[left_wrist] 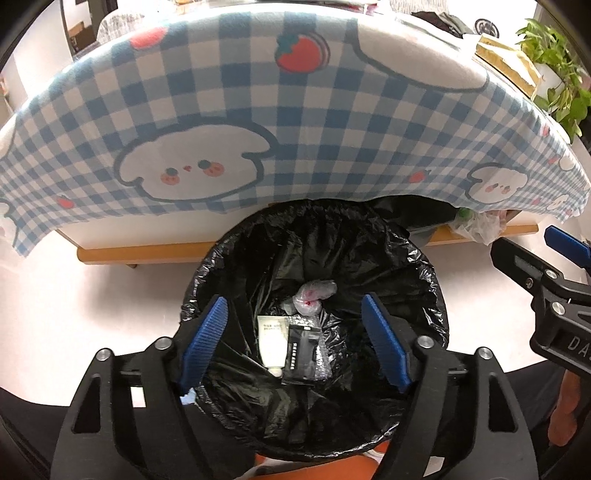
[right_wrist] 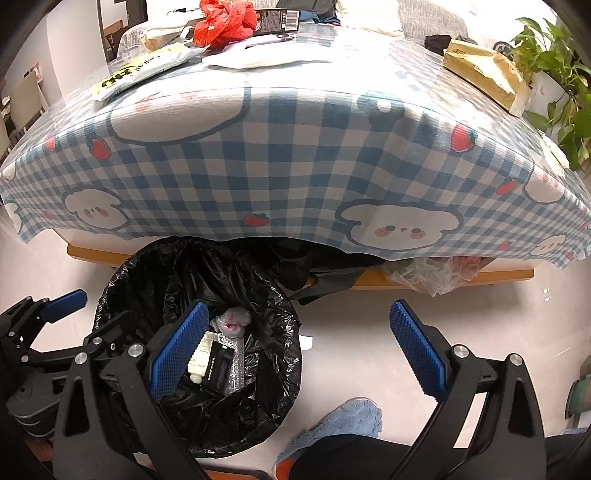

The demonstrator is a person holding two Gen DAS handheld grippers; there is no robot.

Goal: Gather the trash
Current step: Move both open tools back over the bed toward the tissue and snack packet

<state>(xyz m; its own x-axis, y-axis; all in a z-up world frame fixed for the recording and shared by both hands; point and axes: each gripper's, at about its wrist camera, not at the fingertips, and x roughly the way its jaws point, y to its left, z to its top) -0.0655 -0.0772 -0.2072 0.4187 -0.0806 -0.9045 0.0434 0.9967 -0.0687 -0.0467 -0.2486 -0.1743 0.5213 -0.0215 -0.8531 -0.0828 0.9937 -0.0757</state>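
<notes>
From the left wrist, the left tongs [left_wrist: 293, 345] hang spread wide and empty over the black-lined trash bin [left_wrist: 424, 273], where a white tube [left_wrist: 272, 341], a black packet [left_wrist: 301, 356] and a knotted clear bag [left_wrist: 314, 293] lie at the bottom

From the right wrist, the right tongs [right_wrist: 299, 349] gape empty beside the bin; a red bag [right_wrist: 225, 22] and wrappers [right_wrist: 147, 70] sit on the checked table [right_wrist: 295, 147]
</notes>
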